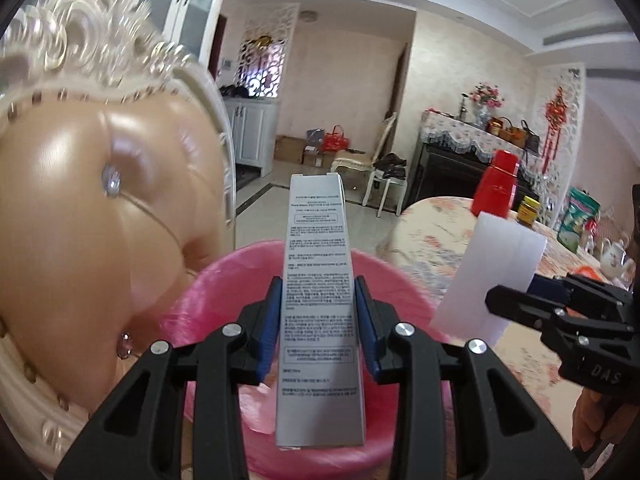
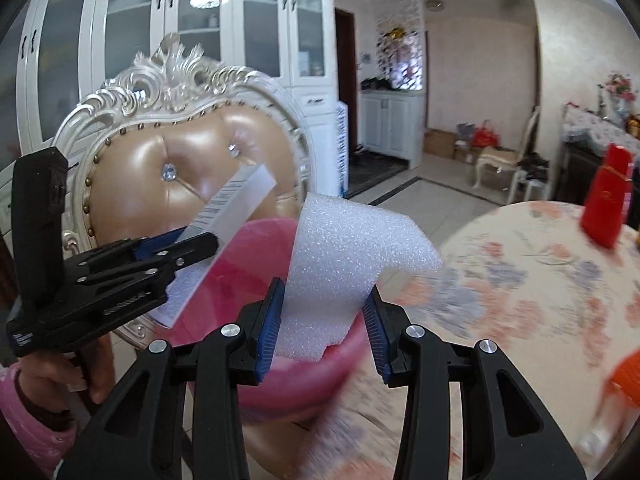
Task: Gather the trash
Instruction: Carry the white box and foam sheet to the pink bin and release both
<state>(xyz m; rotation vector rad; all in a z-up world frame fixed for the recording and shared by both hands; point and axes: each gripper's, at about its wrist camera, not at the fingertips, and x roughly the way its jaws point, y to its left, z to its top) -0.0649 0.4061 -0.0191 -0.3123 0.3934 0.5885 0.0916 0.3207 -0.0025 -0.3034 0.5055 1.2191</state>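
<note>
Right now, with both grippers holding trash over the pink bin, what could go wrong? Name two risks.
1. The box in the left gripper stands tall above the bin; released so, it may tip over the rim.
2. The foam in the right gripper is light and hangs near the bin's table-side edge; it may land on the table.

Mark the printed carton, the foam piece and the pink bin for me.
printed carton (image 1: 320, 304), left wrist view, on its text-covered face between the fingers.
foam piece (image 2: 344, 256), right wrist view, on its broad white front face.
pink bin (image 1: 404, 284), left wrist view, on its far right rim.
</note>
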